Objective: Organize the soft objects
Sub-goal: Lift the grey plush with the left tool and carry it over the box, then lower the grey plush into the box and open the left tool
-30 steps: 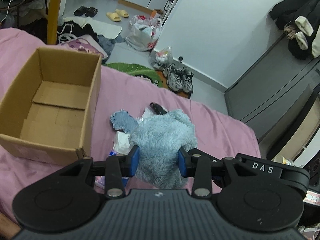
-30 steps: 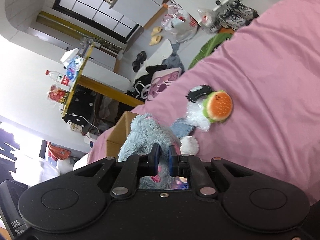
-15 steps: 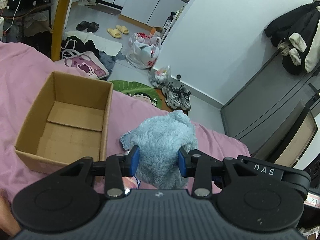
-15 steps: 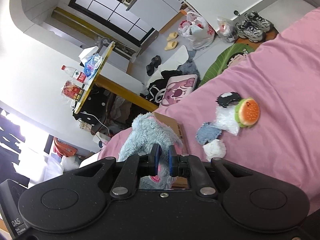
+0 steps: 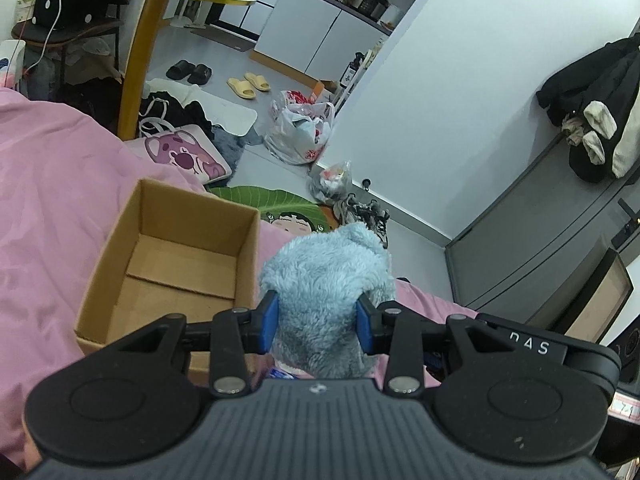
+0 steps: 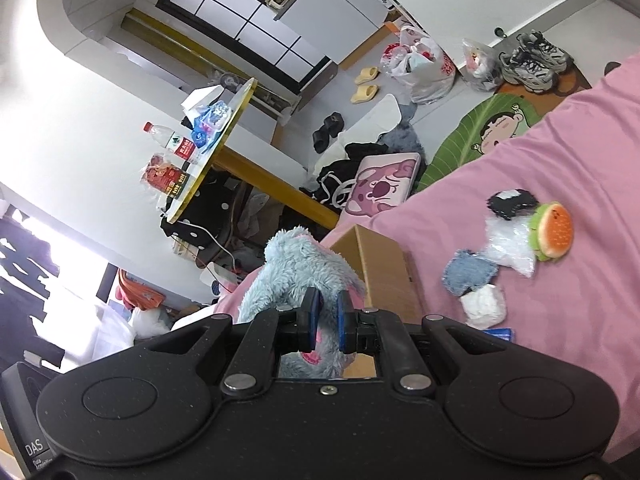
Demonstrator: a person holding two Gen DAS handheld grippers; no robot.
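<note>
A fluffy light-blue plush toy (image 5: 320, 280) hangs above the pink bed, held from two sides. My left gripper (image 5: 316, 322) is shut on its bulky body. My right gripper (image 6: 325, 318) is shut on a thinner part of the same blue plush (image 6: 296, 264), where a pink patch shows. An open cardboard box (image 5: 172, 256) with nothing inside sits on the bed just left of the plush; in the right wrist view the box (image 6: 384, 268) lies right behind it. On the bed beyond lie a burger plush (image 6: 554, 230), a denim patch (image 6: 470, 272), a white puff (image 6: 484, 306) and a black-and-white piece (image 6: 512, 204).
The pink bedspread (image 5: 52, 184) ends at a cluttered floor with a green leaf mat (image 5: 276, 204), sneakers (image 5: 364, 212), plastic bags (image 5: 300, 128) and slippers. A yellow-legged round table (image 5: 160, 4) stands left. A clear plastic wrapper (image 6: 510, 240) lies by the burger plush.
Both grippers have lifted the blue plush off the bed and carried it toward the box. The small items it lay among are now uncovered on the bedspread.
</note>
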